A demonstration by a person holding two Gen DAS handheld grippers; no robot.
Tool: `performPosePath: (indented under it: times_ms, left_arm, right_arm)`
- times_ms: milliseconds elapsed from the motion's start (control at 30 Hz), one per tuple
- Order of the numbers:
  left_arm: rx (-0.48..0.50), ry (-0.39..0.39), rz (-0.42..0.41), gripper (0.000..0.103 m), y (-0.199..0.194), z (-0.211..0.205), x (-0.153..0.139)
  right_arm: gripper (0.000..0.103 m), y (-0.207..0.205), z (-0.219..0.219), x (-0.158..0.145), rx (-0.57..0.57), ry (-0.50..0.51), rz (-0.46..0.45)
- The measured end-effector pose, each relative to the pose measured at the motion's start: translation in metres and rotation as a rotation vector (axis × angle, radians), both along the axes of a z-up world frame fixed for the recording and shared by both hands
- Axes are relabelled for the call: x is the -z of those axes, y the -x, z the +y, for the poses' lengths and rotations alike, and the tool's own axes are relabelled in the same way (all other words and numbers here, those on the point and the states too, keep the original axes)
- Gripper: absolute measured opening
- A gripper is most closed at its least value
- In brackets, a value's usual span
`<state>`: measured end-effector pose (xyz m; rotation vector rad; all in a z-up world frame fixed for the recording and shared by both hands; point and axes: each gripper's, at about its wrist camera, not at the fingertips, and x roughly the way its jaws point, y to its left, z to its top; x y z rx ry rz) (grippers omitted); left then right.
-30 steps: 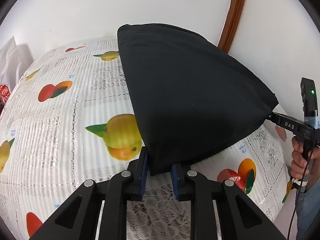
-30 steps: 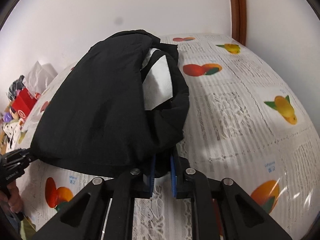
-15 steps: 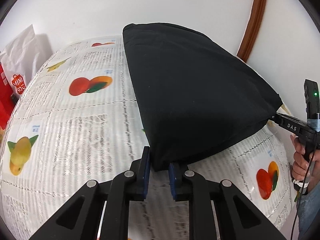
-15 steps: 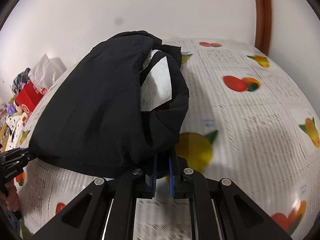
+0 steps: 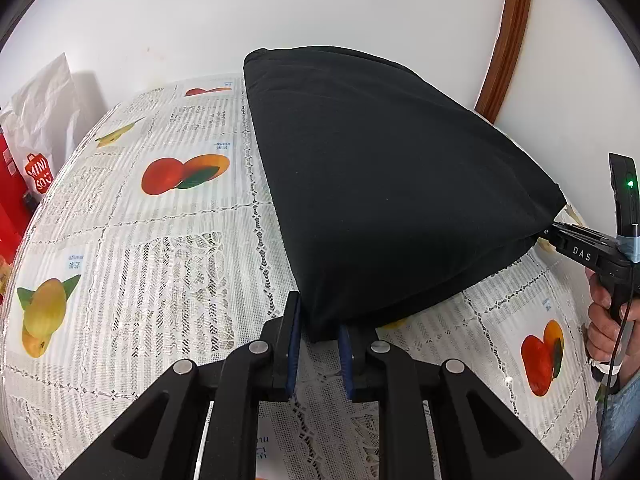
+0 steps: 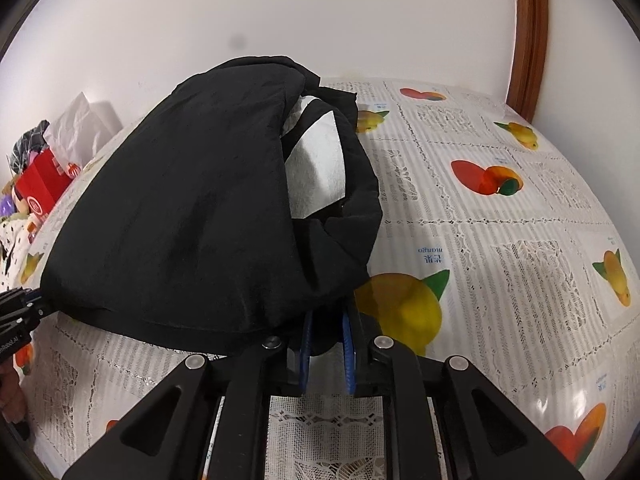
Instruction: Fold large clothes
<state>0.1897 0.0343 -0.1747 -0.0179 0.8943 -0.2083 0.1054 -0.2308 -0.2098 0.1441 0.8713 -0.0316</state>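
Both tools, left and right, grip black cloth over a fruit-print tablecloth; right's jaws loosening.

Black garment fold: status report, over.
Left gripper shut on black cloth garment corner. Right gripper jaws opening, other corner between them. Garment stretched above fruit-print tablecloth. Nothing in the way.
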Motion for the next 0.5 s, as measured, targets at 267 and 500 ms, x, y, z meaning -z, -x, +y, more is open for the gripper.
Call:
performPosePath:
  times_ms: [267,500]
  left_arm:
    - [-0.001,-0.006,0.000,0.017,-0.0006,0.0000,-0.0004]
    - [-0.001,-0.030,-0.004,0.017,-0.0010,-0.0027,-0.0014]
  right_arm:
    - [0.018,0.0006,0.0017,0.0000,0.019,0.030,0.007]
    - [0.019,0.0008,0.0016,0.0000,0.023,0.034,0.008]
